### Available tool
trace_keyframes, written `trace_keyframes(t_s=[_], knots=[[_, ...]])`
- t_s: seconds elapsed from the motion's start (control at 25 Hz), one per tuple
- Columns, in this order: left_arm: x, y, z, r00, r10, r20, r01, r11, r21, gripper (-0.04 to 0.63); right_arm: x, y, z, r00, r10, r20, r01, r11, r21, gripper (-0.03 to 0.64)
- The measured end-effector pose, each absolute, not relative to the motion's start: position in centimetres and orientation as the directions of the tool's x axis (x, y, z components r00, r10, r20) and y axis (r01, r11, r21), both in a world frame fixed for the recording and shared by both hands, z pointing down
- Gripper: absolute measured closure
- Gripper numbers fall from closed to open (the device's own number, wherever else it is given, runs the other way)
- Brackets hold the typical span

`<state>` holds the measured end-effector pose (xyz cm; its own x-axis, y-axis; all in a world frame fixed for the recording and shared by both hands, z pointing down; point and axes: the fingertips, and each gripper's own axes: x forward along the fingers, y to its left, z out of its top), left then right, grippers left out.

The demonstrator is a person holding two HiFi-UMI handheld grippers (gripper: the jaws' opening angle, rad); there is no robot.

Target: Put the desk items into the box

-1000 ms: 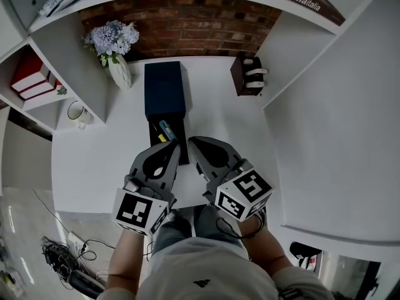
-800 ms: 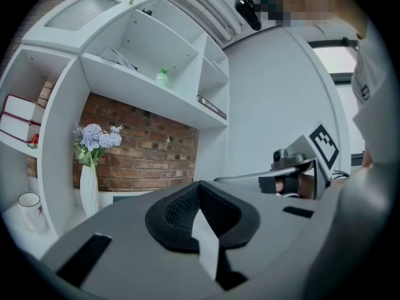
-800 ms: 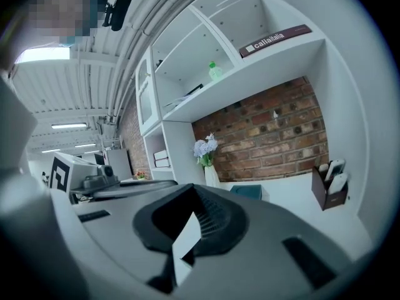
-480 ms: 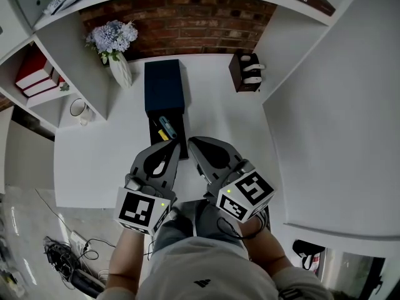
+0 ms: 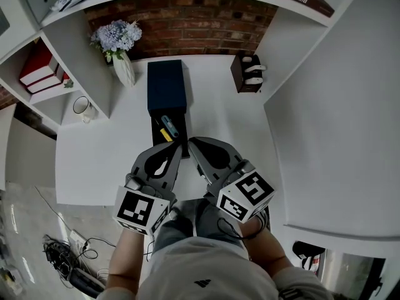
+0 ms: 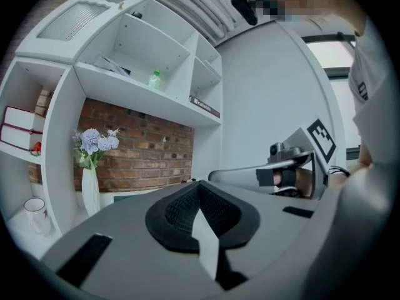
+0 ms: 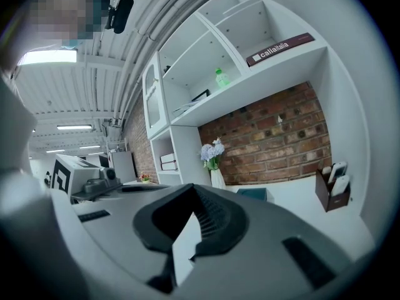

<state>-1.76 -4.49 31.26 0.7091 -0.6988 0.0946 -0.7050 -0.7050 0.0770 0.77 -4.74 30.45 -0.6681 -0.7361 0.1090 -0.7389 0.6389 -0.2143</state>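
Left tongs, right tongs, closed, at box edge

At the far middle of the desk, close to the back wall: the box, lengthwise from far to near, covered at the far part, open at the near end. Holds two small items in that open end. Just left of the box's far end, the vase of flowers. Right of the box, well apart, in the far right corner, a holder with two things upright in it. Left of the desk, shelving: books in the farther compartment, a mug in the nearer one. At the near edge, left gripper and right gripper side by side, tips just near of the box's open end. On the floor, near left, cables.
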Motion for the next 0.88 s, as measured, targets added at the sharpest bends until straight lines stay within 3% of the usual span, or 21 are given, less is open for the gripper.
trace_keyframes(t_s=[0.88], knots=[[-1.6, -4.0, 30.5, 0.696, -0.716, 0.064, -0.718, -0.692, 0.069, 0.584, 1.1, -4.1, 30.3, -0.663, -0.743, 0.090, -0.738, 0.629, -0.244, 0.609]])
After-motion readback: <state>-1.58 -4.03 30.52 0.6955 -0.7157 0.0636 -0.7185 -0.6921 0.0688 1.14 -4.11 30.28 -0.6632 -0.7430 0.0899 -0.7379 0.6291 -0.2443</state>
